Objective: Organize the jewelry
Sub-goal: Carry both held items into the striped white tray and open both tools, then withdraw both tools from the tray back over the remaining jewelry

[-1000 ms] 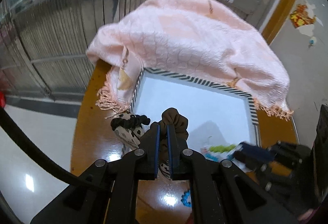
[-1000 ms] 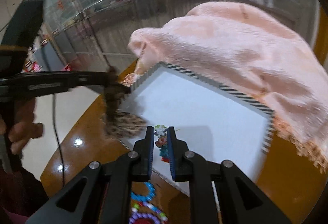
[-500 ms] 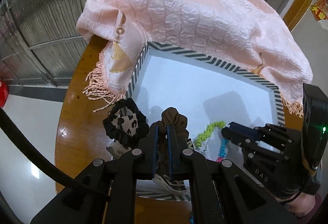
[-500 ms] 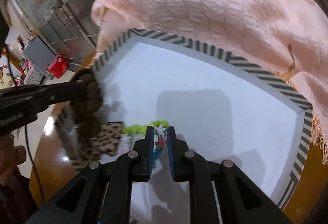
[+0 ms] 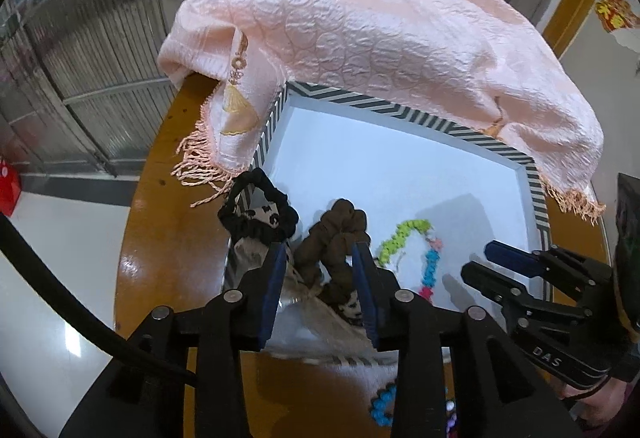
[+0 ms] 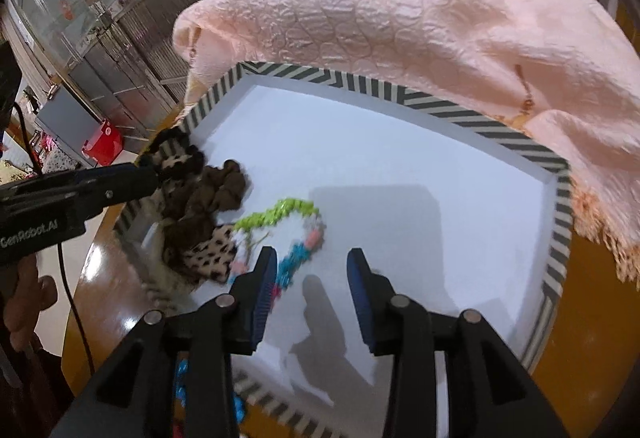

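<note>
A white tray with a striped rim [image 5: 400, 109] [image 6: 360, 85] sits on a round wooden table. My left gripper [image 5: 320, 258] is open; a brown scrunchie [image 5: 338, 238] [image 6: 216, 189] lies in the tray between its fingers. A black scrunchie [image 5: 260, 209] and a leopard-print one [image 6: 208, 250] lie at the tray's left edge. A bright beaded bracelet [image 5: 416, 250] [image 6: 296, 234] lies on the tray floor. My right gripper [image 6: 312, 262] is open just above and right of the bracelet, and it also shows in the left wrist view [image 5: 492, 262].
A pink fringed cloth [image 5: 380, 37] [image 6: 400, 5] drapes over the tray's far rim. More beads [image 5: 382, 406] lie on the table [image 5: 172, 238] in front of the tray. A person's hand [image 6: 24, 302] holds the left gripper.
Both grippers have opened. The left one let go of the brown scrunchie in the tray; the right one let go of the beaded bracelet, which now lies on the tray floor.
</note>
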Available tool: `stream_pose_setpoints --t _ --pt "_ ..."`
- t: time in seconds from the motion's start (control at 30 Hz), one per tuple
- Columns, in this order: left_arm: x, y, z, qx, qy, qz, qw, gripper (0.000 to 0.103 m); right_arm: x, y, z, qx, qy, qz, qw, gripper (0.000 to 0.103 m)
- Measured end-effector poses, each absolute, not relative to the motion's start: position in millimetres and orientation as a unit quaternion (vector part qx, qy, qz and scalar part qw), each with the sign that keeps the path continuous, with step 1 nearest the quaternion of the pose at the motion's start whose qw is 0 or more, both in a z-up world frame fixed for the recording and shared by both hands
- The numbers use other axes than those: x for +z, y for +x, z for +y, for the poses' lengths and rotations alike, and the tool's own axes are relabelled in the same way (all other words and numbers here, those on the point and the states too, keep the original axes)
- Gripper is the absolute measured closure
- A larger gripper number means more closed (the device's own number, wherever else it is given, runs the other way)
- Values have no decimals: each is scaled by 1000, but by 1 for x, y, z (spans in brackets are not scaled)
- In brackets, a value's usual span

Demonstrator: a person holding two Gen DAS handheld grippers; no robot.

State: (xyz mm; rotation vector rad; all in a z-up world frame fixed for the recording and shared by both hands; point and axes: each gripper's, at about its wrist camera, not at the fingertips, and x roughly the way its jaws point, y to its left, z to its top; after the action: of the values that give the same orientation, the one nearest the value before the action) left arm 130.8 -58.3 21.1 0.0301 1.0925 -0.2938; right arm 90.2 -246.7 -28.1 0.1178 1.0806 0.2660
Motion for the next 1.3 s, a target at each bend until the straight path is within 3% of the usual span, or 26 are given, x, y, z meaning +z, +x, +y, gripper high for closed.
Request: stream_pose_setpoints --t 0.27,0.9,1.3 --pt "32 89 -58 -133 39 498 856 80 10 32 -254 115 58 478 869 50" --pt "32 14 -64 -154 73 484 858 80 24 -66 -260 69 53 472 877 43" --pt "12 -2 -44 -150 56 515 842 80 8 -98 -275 45 69 490 868 43"
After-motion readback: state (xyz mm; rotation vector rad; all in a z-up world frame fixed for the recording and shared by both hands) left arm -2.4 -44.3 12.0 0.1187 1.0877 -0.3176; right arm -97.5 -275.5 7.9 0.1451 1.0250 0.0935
